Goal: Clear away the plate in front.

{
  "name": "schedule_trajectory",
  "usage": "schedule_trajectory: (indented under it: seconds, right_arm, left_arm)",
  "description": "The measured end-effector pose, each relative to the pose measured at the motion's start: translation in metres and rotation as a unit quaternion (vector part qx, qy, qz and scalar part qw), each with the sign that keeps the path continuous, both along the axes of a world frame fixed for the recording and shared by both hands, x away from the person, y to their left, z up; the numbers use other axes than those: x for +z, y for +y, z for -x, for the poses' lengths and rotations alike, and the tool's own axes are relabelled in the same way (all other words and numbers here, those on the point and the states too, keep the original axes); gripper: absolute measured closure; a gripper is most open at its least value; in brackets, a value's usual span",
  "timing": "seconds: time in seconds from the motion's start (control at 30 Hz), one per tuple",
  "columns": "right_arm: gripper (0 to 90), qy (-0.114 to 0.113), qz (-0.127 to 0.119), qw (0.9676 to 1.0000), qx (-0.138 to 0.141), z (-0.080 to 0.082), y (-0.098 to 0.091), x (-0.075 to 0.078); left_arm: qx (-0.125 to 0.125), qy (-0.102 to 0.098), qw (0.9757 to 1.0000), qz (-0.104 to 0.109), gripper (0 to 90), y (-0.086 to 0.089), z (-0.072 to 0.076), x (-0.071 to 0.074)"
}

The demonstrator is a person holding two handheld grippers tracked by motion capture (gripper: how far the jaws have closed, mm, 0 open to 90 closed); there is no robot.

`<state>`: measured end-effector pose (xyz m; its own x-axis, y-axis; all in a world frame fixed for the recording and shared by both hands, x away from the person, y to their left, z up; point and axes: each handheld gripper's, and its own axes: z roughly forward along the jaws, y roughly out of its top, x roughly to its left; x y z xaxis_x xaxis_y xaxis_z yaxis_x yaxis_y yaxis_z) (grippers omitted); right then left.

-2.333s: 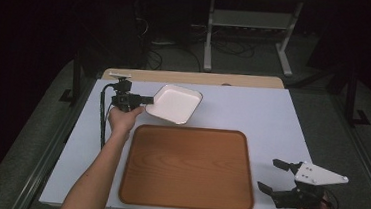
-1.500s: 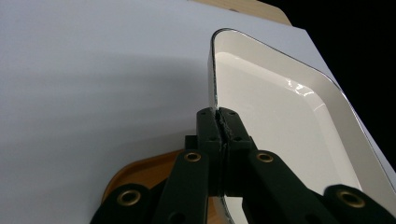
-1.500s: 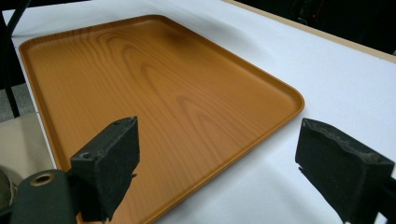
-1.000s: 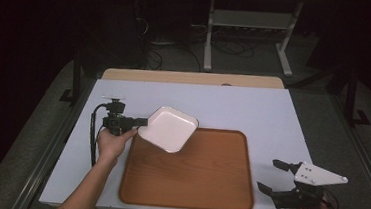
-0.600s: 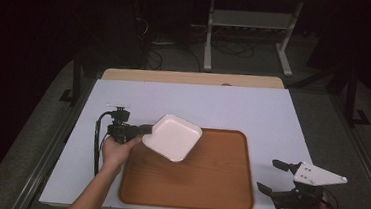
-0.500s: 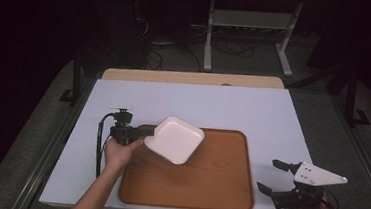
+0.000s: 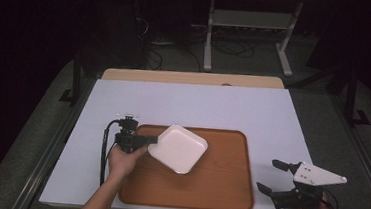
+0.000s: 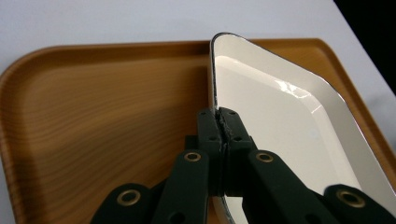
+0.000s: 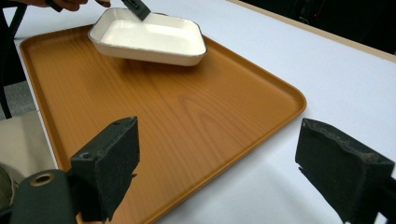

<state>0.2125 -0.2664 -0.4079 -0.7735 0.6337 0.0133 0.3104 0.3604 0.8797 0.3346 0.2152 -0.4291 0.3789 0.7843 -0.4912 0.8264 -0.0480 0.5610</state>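
White dish over the wooden tray

1 shallow white dish [image 7: 178, 148], rectangular with rounded corners and a thin dark line round its rim (glossy and empty inside), is held by its rim above the left half of the brown wood-grain tray [image 7: 217, 187], turned cornerwise to the tray's edges; the right gripper view shows its shadow underneath.
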Motion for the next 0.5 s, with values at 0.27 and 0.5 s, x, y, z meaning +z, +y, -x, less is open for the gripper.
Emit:
schedule_trajectory:
  seconds: [0.27, 0.5]
  right_arm:
    - [12.7, 0.0, 0.002, 1.0, 0.002, -0.001, 0.001, 0.0]
    - [12.7, 0.0, 0.002, 1.0, 0.001, 0.0, 0.0, 0.0]
  left_arm:
    - [0.007, -0.008, 0.9993, -0.035, 88.7, -0.002, 0.009, -0.009]
    - [0.004, -0.015, 0.9976, -0.068, 88.3, -0.006, 0.019, -0.013]
